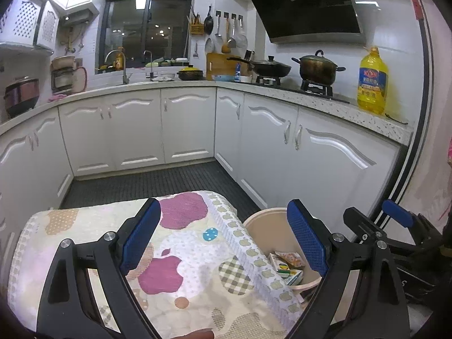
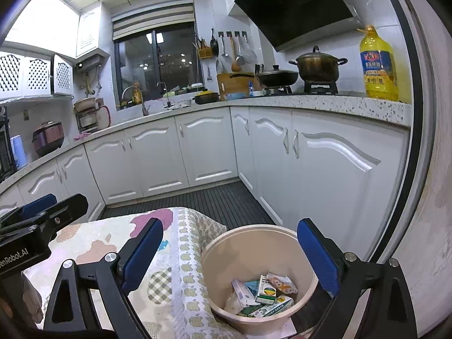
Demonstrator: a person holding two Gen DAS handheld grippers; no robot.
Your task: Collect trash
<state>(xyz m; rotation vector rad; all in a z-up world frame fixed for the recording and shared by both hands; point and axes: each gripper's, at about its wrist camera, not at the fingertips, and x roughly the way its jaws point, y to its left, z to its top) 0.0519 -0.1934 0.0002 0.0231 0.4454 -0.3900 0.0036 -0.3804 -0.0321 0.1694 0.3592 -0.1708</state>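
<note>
Both the left gripper (image 1: 223,236) and right gripper (image 2: 230,251) gape wide, holding nothing

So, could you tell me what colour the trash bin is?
Beige bin, clearest in the right wrist view.

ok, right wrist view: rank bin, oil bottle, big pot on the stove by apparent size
1. bin, though it sits nearest the camera
2. oil bottle
3. pot, close to the bottle, so that order is unsure

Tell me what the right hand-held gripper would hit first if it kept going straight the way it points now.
Probably the beige bin: the right hand-held gripper stands open and empty, aimed at its far inner wall above the trash. Depth is unclear.
</note>
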